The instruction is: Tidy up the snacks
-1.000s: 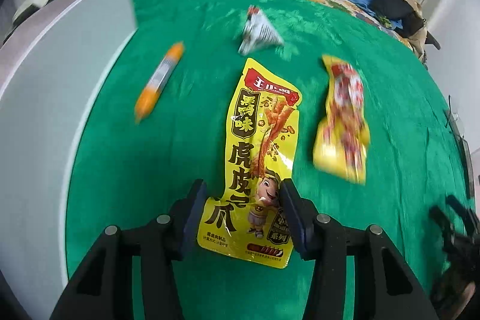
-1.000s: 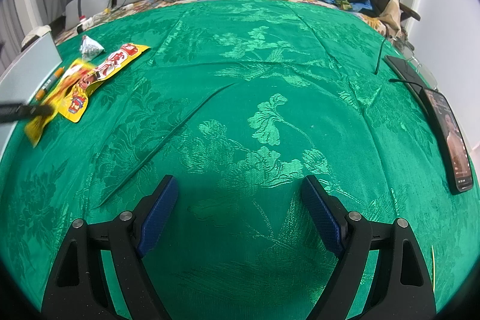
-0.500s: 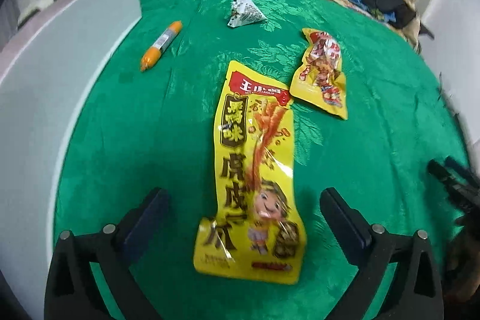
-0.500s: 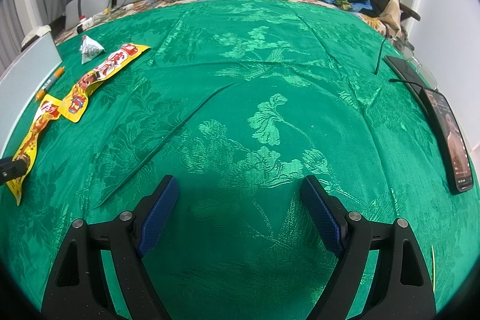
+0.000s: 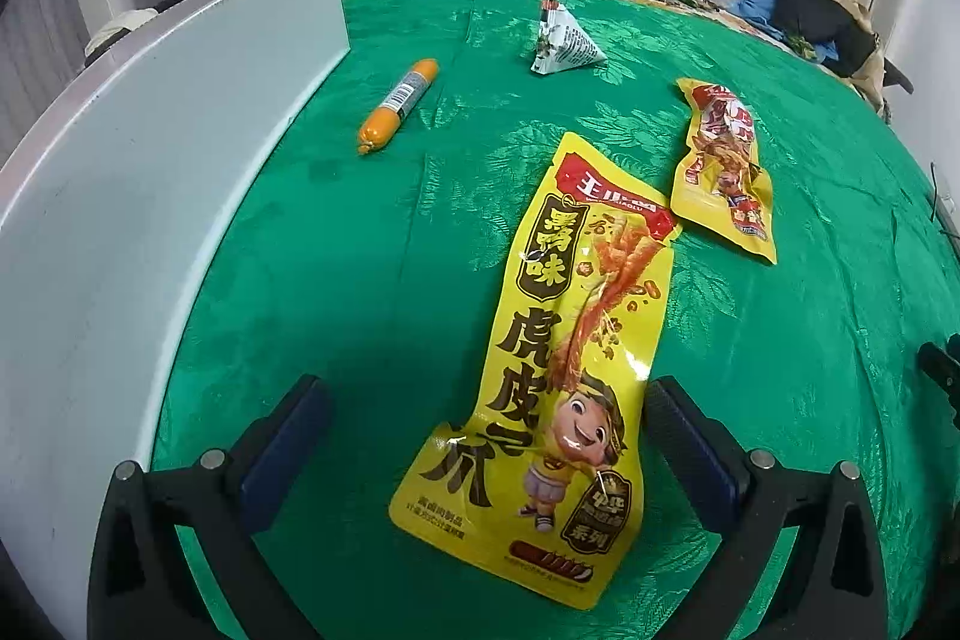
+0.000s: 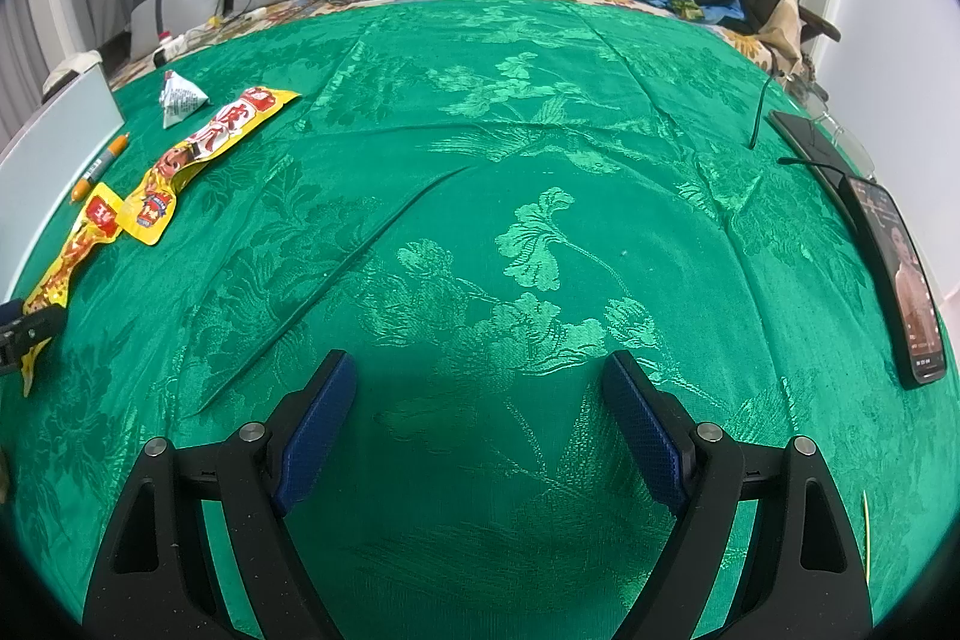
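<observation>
On the green cloth (image 5: 336,280), the long yellow packet (image 5: 558,376) lettered 虎皮凤爪, clamped a second ago, is being left lying free between the wide-open left hand-held gripper (image 5: 480,436); the right hand-held gripper (image 6: 477,424) is being held open and empty.

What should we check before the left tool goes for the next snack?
1. Left tool open: ok, its jaws stand wide apart.
2. Long yellow packet let go: ok, it lies flat on the green cloth between the jaws, though whether the right pad touches its edge, cannot tell.
3. Small yellow packet in view: ok, but its near corner meets the long packet's top; overlap, cannot tell.
4. Orange sausage stick free to pick: ok, nothing touches it.
5. Triangle packet free: ok, it sits alone.
6. Right tool out of the way: ok, open and empty over bare cloth.
</observation>
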A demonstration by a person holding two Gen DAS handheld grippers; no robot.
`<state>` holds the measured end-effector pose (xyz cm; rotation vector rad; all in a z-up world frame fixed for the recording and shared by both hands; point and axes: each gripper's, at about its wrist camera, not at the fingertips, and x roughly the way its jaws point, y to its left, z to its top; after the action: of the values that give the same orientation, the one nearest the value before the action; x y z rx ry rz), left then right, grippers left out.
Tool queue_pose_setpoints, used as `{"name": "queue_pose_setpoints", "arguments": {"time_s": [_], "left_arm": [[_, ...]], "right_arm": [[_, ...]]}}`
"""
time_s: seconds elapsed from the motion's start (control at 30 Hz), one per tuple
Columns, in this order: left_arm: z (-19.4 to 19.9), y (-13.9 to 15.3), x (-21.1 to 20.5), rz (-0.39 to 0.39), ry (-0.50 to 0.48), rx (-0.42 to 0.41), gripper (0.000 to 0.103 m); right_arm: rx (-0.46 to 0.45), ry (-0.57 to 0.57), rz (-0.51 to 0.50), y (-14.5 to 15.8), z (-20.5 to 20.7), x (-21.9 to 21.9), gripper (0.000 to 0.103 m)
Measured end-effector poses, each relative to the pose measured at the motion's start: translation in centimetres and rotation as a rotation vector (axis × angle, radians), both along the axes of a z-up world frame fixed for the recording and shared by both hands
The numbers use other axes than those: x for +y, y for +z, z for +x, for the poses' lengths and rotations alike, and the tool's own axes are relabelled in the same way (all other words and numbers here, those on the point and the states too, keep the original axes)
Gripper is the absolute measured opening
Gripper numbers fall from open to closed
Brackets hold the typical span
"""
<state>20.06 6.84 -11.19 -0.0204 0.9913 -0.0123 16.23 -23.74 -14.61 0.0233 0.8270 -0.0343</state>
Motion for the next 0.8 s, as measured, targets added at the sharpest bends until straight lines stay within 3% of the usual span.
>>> {"name": "queue_pose_setpoints", "arguments": {"time_s": [0.33, 0.8], "left_arm": [[-0.40, -0.15, -0.22, 0.008, -0.022, -0.043, 0.103], [-0.45, -0.13, -0.28, 0.009, -0.022, -0.044, 0.103]], "right_arm": [[0.000, 0.000, 0.000, 0.01, -0.02, 0.03, 0.087], [0.001, 0.000, -0.001, 0.00, -0.02, 0.06, 0.087]]}}
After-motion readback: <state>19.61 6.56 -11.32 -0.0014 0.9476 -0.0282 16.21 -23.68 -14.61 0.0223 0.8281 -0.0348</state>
